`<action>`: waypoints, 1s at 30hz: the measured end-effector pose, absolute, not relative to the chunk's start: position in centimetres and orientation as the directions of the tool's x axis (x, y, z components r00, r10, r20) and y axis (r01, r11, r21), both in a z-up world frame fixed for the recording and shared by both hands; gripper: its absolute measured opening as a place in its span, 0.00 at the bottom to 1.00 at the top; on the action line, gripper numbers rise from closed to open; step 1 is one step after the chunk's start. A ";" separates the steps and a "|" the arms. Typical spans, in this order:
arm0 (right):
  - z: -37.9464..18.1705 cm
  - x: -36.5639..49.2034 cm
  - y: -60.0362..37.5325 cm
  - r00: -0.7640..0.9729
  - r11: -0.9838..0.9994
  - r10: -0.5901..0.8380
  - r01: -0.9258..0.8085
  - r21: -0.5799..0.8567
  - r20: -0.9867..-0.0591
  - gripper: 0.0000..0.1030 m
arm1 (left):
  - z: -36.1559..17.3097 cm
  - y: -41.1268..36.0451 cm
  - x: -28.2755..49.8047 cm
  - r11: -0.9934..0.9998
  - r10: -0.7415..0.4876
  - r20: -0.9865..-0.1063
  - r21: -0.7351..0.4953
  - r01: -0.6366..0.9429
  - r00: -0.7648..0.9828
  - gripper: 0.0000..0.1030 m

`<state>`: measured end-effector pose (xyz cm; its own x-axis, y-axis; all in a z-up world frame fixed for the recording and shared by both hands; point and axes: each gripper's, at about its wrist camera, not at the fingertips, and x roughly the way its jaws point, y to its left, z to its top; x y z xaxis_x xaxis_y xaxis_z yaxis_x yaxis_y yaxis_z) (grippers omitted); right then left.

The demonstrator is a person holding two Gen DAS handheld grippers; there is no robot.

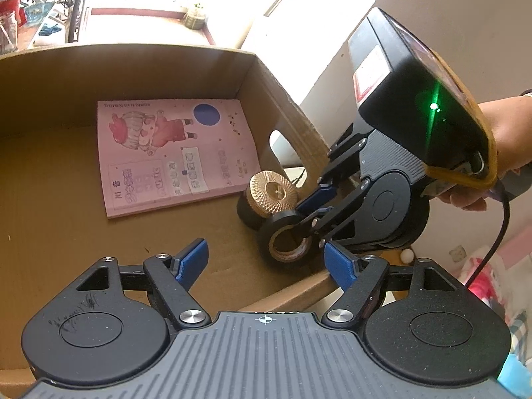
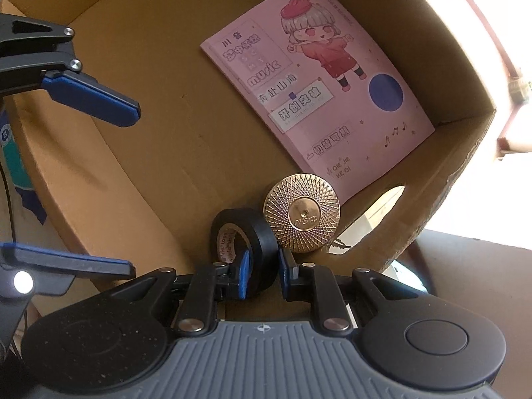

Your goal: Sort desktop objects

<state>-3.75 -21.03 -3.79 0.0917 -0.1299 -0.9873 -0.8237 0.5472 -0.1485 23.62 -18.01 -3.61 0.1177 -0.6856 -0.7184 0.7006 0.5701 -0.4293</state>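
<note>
Cardboard box (image 2: 159, 173): right tongs (image 2: 262, 274) pinch tape roll (image 2: 247, 242).

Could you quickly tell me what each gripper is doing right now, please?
Left gripper: open, holding nothing.
Right gripper: shut on the black tape roll, inside the cardboard box.

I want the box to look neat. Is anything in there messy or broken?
Nothing looks broken or spilled. The pink booklet lies flat but crooked to the cardboard box walls. The black tape roll, pinched by the right gripper, stands on edge beside the gold disc.
</note>
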 end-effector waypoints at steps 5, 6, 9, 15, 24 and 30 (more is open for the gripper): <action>-3.8 -3.5 -20.8 0.073 0.558 -0.150 -0.817 -0.145 -0.986 0.21 | -3.4 -17.8 23.7 0.575 -0.688 -0.715 -0.433 0.694 0.123 0.77; -3.7 -3.3 -20.8 0.061 0.563 -0.152 -0.815 -0.137 -0.987 0.20 | -3.3 -17.7 23.6 0.575 -0.689 -0.714 -0.433 0.694 0.125 0.77; -3.9 -3.5 -20.4 0.080 0.556 -0.172 -0.815 -0.163 -0.982 0.21 | -2.6 -17.4 23.4 0.581 -0.687 -0.712 -0.423 0.695 0.142 0.78; -2.5 -3.3 -20.8 0.092 0.606 -0.126 -0.781 -0.150 -0.988 0.21 | -0.5 -16.1 22.5 0.599 -0.693 -0.695 -0.406 0.690 0.192 0.80; -1.2 -4.0 -20.7 0.121 0.638 -0.010 -0.764 -0.100 -0.993 0.19 | 3.1 -13.1 18.2 0.621 -0.692 -0.659 -0.338 0.707 0.293 0.90; -3.6 -3.2 -21.0 0.155 0.632 0.014 -0.767 -0.111 -0.988 0.20 | 3.6 -9.8 14.4 0.649 -0.702 -0.620 -0.356 0.672 0.350 0.94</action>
